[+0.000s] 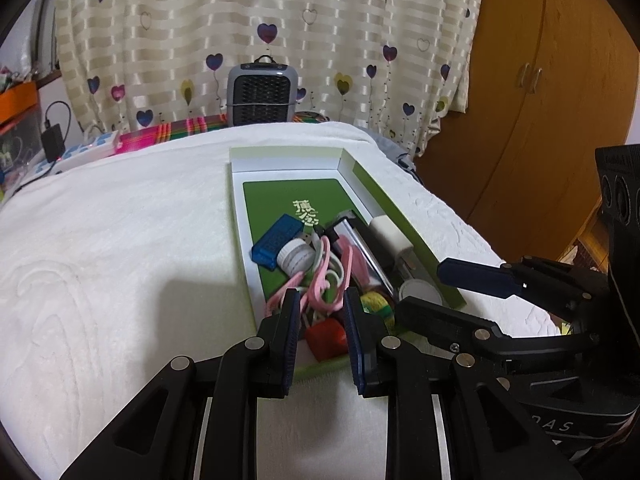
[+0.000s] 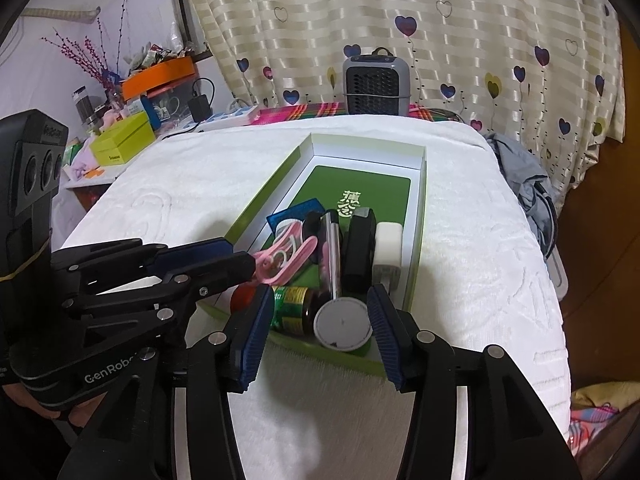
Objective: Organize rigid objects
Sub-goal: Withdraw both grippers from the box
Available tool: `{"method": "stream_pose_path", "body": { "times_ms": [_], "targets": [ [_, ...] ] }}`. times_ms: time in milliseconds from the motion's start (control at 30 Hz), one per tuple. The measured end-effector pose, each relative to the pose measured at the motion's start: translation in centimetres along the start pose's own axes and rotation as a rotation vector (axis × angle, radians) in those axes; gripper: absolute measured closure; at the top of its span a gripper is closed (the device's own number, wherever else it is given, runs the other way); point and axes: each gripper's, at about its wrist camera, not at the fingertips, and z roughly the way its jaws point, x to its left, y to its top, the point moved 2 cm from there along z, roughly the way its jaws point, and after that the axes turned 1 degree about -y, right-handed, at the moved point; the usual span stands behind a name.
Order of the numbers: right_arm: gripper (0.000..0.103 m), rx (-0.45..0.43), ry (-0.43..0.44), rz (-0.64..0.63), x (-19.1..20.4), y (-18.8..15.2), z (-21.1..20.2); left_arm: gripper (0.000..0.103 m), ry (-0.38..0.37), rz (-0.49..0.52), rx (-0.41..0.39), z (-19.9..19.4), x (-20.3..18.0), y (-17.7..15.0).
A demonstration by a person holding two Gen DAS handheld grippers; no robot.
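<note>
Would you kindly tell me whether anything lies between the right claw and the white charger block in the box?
Yes. A white-lidded jar lies at the near end of the green box, right in front of the open right claw, with the white charger block just behind it. The claw would have to pass over the jar.

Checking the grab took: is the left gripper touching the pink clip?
Touching. In the right wrist view the left gripper pinches the pink clip at its tips, no gap.

A white towel-covered surface (image 1: 120,240) carries an open green box (image 1: 404,216) lying directly on it.
</note>
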Motion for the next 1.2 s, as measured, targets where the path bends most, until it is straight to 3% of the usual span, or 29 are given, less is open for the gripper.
{"method": "stream_pose_path", "body": {
  "times_ms": [500,1200],
  "targets": [
    [0.053,-0.005,-0.011,-0.003,1.1,-2.0,-1.6,0.082,0.049,0.005,-0.004,-1.9,-0.7,-2.2],
    [0.044,0.075,-0.043,-0.005,1.3,-4.4,1.2,0.082,0.168,-0.02,0.114,1.0,0.5,-4.7]
  ]
}}
